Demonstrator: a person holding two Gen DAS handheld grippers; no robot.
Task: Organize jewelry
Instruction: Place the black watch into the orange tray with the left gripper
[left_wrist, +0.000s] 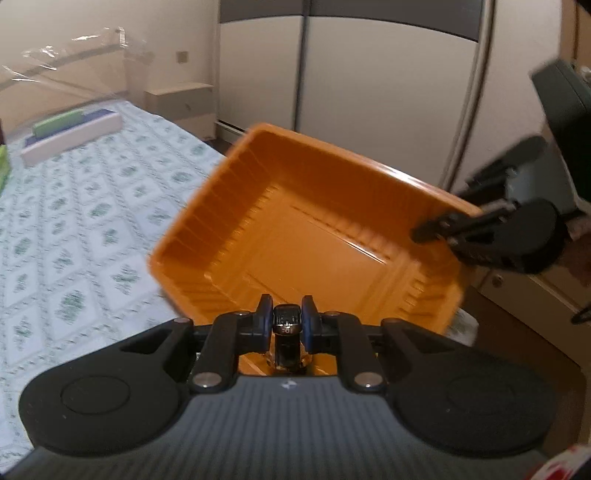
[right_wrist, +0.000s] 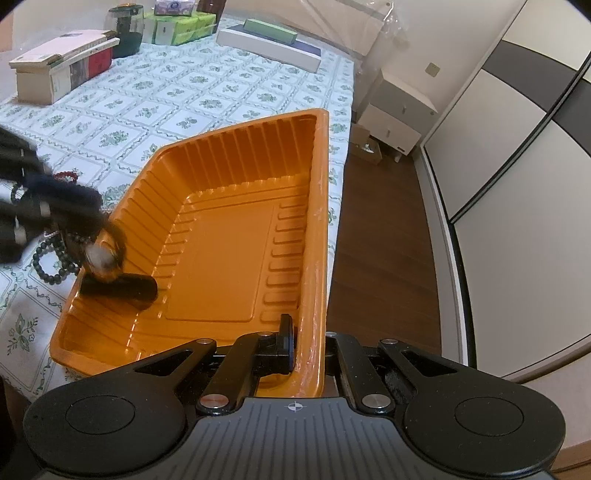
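Note:
An orange plastic tray sits tilted at the right edge of the table with the floral cloth. My right gripper is shut on the tray's near right wall, and in the left wrist view this right gripper shows pinching the rim. My left gripper is shut on a black wristwatch at the tray's near edge. From the right wrist view the left gripper is blurred above the tray's left corner, and the watch strap hangs into the tray. Dark bead bracelets and a red one lie on the cloth left of the tray.
At the table's far side stand a book-like box, a dark jar, green tissue packs and a flat white box. Right of the tray the table ends above a wooden floor, with a wardrobe beyond.

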